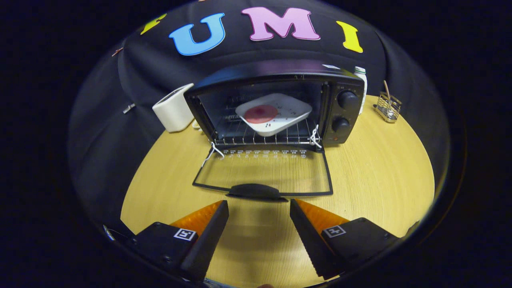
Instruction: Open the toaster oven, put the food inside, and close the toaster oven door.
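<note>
Hovering over the near part of the round wooden table (380, 176), the gripper (259, 204) has its two wedge-shaped fingers spread wide, holding nothing and touching nothing; bare tabletop lies between them. Their inner faces look ribbed.

Just ahead of the fingertips sits the door handle (256, 191), a dark rounded bar on the far-swung glass door (264, 172) of the toaster oven (280, 108), which lies flat open on the table, framed in black metal. Inside the black box-shaped oven, a white square plate (280, 116) rests tilted on the wire rack (260, 138), carrying a flat, round reddish slice of food (261, 114), perhaps meat, though it is too small to tell. Two round knobs (347, 100) stand one above the other on the oven's right panel.

Left of the oven stands a white rounded toaster (174, 112). Far right, a small wire holder (388, 107) stands near the table's edge with a thin stick in it, and a white bottle (362, 78) peeks out behind the oven's right corner.
</note>
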Demonstrator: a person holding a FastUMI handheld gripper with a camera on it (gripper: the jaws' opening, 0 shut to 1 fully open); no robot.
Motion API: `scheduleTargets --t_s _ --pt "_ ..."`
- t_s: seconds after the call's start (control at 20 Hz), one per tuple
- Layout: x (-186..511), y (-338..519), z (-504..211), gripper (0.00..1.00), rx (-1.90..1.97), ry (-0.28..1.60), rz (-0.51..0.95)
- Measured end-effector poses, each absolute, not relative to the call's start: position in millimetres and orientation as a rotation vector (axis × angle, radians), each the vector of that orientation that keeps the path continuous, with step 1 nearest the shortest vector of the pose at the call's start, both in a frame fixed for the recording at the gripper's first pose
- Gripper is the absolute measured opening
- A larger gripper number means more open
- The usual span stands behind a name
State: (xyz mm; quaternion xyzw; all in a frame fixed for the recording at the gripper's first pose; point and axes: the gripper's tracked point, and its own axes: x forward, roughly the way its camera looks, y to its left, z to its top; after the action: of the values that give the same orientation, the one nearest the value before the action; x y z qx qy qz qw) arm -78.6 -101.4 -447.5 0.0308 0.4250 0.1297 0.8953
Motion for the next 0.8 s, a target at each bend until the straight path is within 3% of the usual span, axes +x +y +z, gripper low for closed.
scheduleTargets --t_s 0.5,0.8 --pt "-62 -107 -504 0.99 -0.022 0.926 0.139" --pt "-54 -102 -507 0.99 -0.064 0.917 0.149"
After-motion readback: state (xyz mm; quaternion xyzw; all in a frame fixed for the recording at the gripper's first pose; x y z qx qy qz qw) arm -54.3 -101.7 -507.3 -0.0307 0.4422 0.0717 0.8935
